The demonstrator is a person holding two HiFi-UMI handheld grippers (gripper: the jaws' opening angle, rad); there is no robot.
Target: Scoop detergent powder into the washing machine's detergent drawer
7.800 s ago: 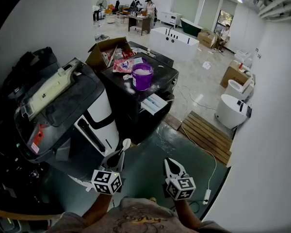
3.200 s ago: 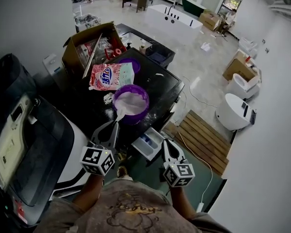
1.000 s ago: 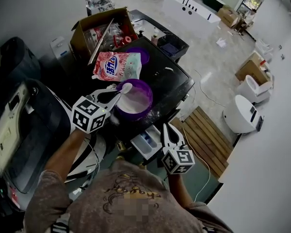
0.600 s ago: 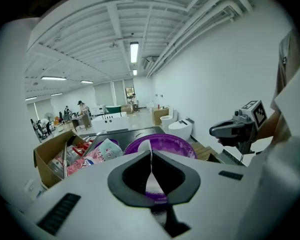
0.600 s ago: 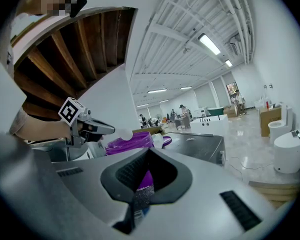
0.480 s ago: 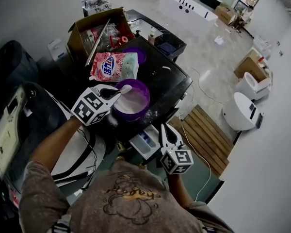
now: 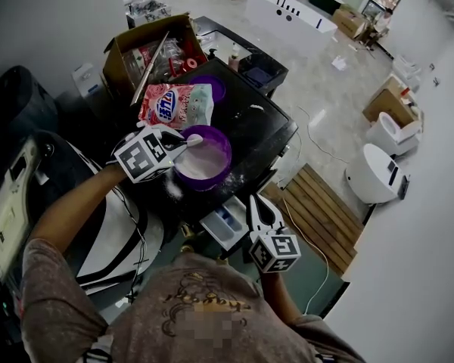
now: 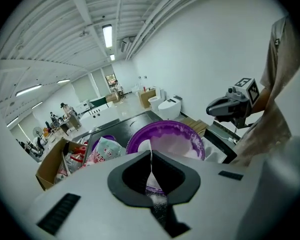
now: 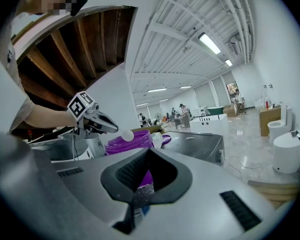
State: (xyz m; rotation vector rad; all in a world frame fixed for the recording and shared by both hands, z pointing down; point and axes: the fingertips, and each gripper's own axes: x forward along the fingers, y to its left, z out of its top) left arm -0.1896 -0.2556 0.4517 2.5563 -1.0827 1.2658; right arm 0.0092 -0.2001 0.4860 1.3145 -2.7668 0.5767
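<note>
Head view, left gripper (image 7: 177, 141): up over the black top (image 7: 261, 127), gripping a white spoon (image 7: 194, 138).
Head view, spoon: its bowl sits over the left rim of the purple tub (image 7: 226, 148).
Head view, powder (image 7: 201, 164): white, lying inside the tub; a detergent bag (image 7: 177, 104) lies just behind it.
Head view, drawer (image 7: 225, 222): juts out below the top's near edge.
Head view, right gripper (image 7: 252, 201): low, tips just beside the drawer's right end, well apart from the tub.
Left gripper view, jaws: clamped together on the thin spoon handle, and there's the tub straight ahead.
Right gripper view, jaws: closed, nothing between them; the other gripper holds the spoon above the tub's rim.
</note>
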